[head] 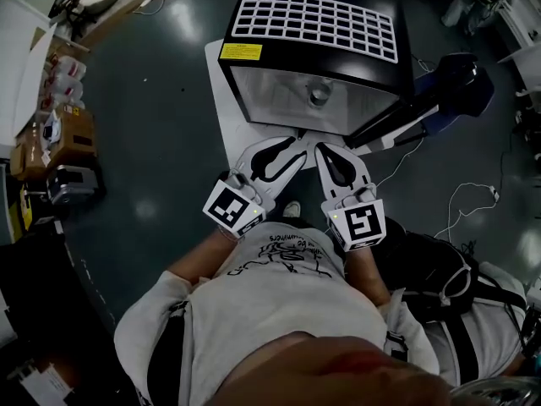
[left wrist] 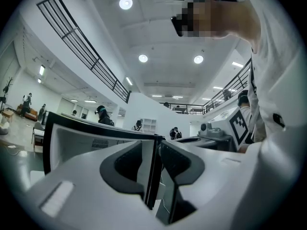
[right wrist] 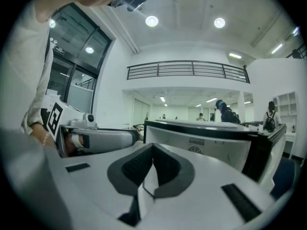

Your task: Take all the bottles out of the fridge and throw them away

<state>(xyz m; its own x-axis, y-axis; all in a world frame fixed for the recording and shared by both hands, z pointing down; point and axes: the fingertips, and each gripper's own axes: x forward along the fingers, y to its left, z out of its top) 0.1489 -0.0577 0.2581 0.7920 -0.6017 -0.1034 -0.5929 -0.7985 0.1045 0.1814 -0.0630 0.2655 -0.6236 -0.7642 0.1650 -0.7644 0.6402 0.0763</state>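
A black mini fridge [head: 317, 32] with a white grid on its top stands on a white board just ahead of me. Its grey front [head: 304, 96] faces me, with a small round thing [head: 318, 96] in it that I cannot identify. I cannot make out any bottle. My left gripper [head: 293, 145] points at the fridge front, its jaws a little apart with nothing between them. The fridge [left wrist: 86, 138] fills the left gripper view behind the left gripper [left wrist: 157, 140]. My right gripper [head: 326, 150] is beside it, fingertips meeting, empty. The fridge [right wrist: 216, 138] stands behind the right gripper [right wrist: 152, 146].
A long dark blue-black part [head: 431, 96] reaches out from the fridge's right front corner. Boxes and clutter [head: 59, 134] line the left wall. White cables [head: 461, 201] lie on the dark floor at right. The other gripper [right wrist: 96, 138] shows at left in the right gripper view.
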